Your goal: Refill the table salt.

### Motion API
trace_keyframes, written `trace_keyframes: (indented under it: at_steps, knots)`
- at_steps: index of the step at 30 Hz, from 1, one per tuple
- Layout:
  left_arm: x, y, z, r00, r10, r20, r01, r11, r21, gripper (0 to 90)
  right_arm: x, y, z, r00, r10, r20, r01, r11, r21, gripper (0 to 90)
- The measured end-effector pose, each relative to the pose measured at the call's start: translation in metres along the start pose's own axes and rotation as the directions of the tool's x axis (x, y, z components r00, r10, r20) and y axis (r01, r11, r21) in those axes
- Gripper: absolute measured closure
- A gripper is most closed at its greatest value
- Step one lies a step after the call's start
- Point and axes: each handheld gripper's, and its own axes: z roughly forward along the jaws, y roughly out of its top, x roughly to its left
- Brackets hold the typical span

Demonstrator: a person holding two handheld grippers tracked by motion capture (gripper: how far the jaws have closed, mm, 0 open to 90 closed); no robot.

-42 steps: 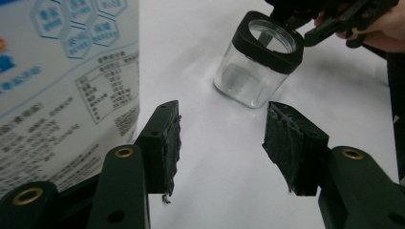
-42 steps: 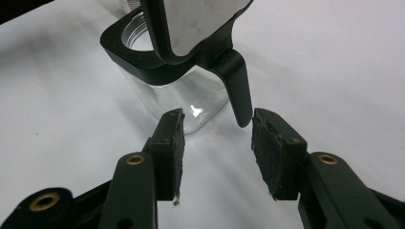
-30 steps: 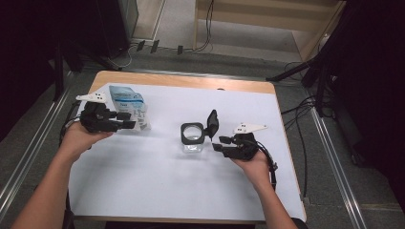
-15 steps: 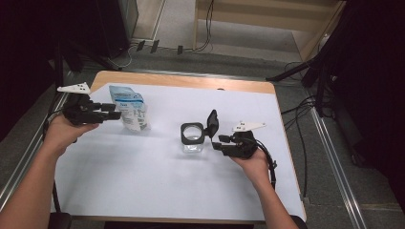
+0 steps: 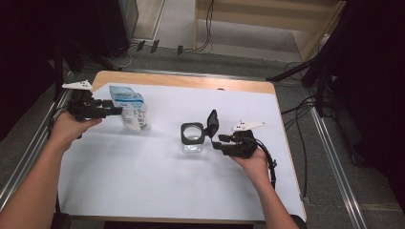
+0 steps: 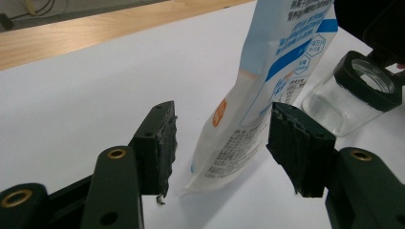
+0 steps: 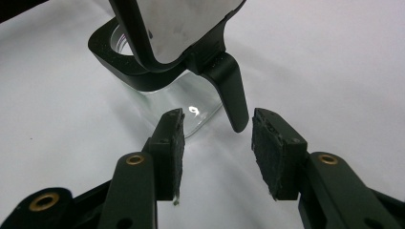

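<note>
A white and blue pouch (image 5: 131, 107) stands upright at the left of the white table top (image 5: 157, 191). My left gripper (image 5: 114, 110) is level just left of it. In the left gripper view the pouch (image 6: 267, 81) rises just beyond the gap of the left gripper (image 6: 222, 138); its jaws have just been opening and neither pad touches the pouch. A clear glass jar (image 5: 192, 140) with a black collar stands mid-table, its hinged lid (image 5: 212, 123) swung up. My right gripper (image 5: 217, 141) sits open just right of it, the lid's tab (image 7: 231, 95) just ahead of its gap (image 7: 217, 148).
The wooden table edge (image 5: 191, 82) runs along the far side. Metal rails flank the table on both sides, and cables lie on the floor beyond it. The jar (image 6: 353, 95) stands behind the pouch in the left gripper view.
My left gripper has drawn back to the left, away from the pouch, which stays standing. The right hand and the jar have not moved.
</note>
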Motion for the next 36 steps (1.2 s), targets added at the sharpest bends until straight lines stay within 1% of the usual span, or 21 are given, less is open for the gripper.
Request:
trace_keyframes:
  at_steps: [1,2,3,5,6,9,10,12,13,16,21,22,24,26,28,30,31,33,34,35,36]
  knots:
    - [-0.001,0.001,0.002,0.9999,0.003,0.010,-0.003,1.0000,0.000,44.0,0.000,0.000,0.000,1.0000,-0.001,0.001,0.001,1.000,0.000,55.8]
    - [-0.002,0.002,0.004,0.9999,0.006,0.009,-0.006,1.0000,0.000,44.6,0.000,0.000,0.000,1.0000,-0.002,0.001,0.002,1.000,-0.001,55.8]
    - [-0.002,0.004,0.006,0.9997,0.011,0.020,-0.012,0.9998,0.018,45.1,0.000,0.000,0.000,1.0000,-0.003,0.001,0.003,1.000,-0.001,55.8]
    - [-0.005,0.009,0.010,0.9993,0.025,0.027,-0.026,0.9994,0.022,46.5,0.000,-0.001,0.000,1.0000,-0.003,0.003,0.003,1.000,0.001,55.8]
    - [-0.005,0.011,0.011,0.9991,0.032,0.028,-0.032,0.9992,0.024,47.2,0.000,-0.001,-0.001,1.0000,0.004,0.002,-0.004,1.000,0.005,55.8]
    - [-0.008,0.013,0.014,0.9978,0.048,0.045,-0.048,0.9988,0.006,51.6,0.001,-0.001,-0.001,1.0000,0.004,0.004,-0.004,1.000,0.006,55.8]
    - [-0.008,0.013,0.016,0.9977,0.042,0.053,-0.043,0.9990,0.009,53.9,0.000,-0.001,-0.002,1.0000,0.004,0.003,-0.004,1.000,0.006,55.8]
    - [-0.008,0.012,0.018,0.9980,0.042,0.048,-0.043,0.9990,0.015,55.5,0.001,-0.002,-0.002,1.0000,0.007,0.006,-0.007,1.000,0.004,55.8]
    - [-0.008,0.012,0.018,0.9977,0.042,0.054,-0.043,0.9989,0.019,56.9,0.001,-0.002,-0.002,0.9999,0.009,0.007,-0.009,1.000,0.005,55.8]
    - [-0.010,0.012,0.019,0.9974,0.053,0.048,-0.054,0.9984,0.017,61.5,0.001,-0.003,-0.002,0.9999,0.013,0.006,-0.013,1.000,0.009,55.8]
    - [-0.012,0.012,0.017,0.9959,0.072,0.054,-0.074,0.9966,0.035,68.3,0.002,-0.004,-0.002,0.9999,0.013,0.006,-0.013,1.000,0.011,55.8]
    - [-0.013,0.012,0.016,0.9957,0.077,0.050,-0.079,0.9963,0.034,69.3,0.002,-0.004,-0.002,0.9999,0.013,0.007,-0.013,1.000,0.011,55.8]
    - [-0.015,0.012,0.015,0.9943,0.087,0.061,-0.090,0.9952,0.040,71.9,0.002,-0.004,-0.002,0.9999,0.014,0.007,-0.014,1.000,0.012,55.8]
    - [-0.017,0.013,0.014,0.9945,0.081,0.066,-0.084,0.9958,0.036,72.8,0.002,-0.004,-0.002,0.9999,0.014,0.008,-0.014,1.000,0.013,55.8]
    - [-0.016,0.014,0.012,0.9940,0.079,0.075,-0.081,0.9963,0.027,73.0,0.002,-0.004,-0.001,0.9999,0.012,0.010,-0.012,1.000,0.012,55.8]
    - [-0.015,0.014,0.010,0.9946,0.068,0.079,-0.070,0.9972,0.027,74.3,0.001,-0.004,-0.001,0.9999,0.011,0.010,-0.011,1.000,0.011,55.8]
    - [-0.013,0.015,0.009,0.9939,0.064,0.091,-0.068,0.9964,0.050,75.0,0.001,-0.004,-0.001,0.9999,0.011,0.010,-0.011,1.000,0.012,55.8]
    - [-0.014,0.018,0.007,0.9937,0.083,0.075,-0.089,0.9931,0.076,76.4,0.001,-0.004,-0.001,0.9999,0.012,0.008,-0.012,1.000,0.011,55.8]
    - [-0.015,0.021,0.006,0.9929,0.098,0.069,-0.104,0.9903,0.093,77.1,0.001,-0.004,-0.001,0.9999,0.012,0.007,-0.012,1.000,0.013,55.8]
    - [-0.016,0.023,0.006,0.9907,0.119,0.066,-0.126,0.9858,0.111,77.3,0.001,-0.004,-0.001,0.9999,0.011,0.008,-0.011,1.000,0.013,55.8]
    - [-0.017,0.025,0.005,0.9894,0.129,0.068,-0.136,0.9824,0.128,77.3,0.001,-0.004,-0.001,0.9999,0.011,0.007,-0.011,1.000,0.012,55.9]
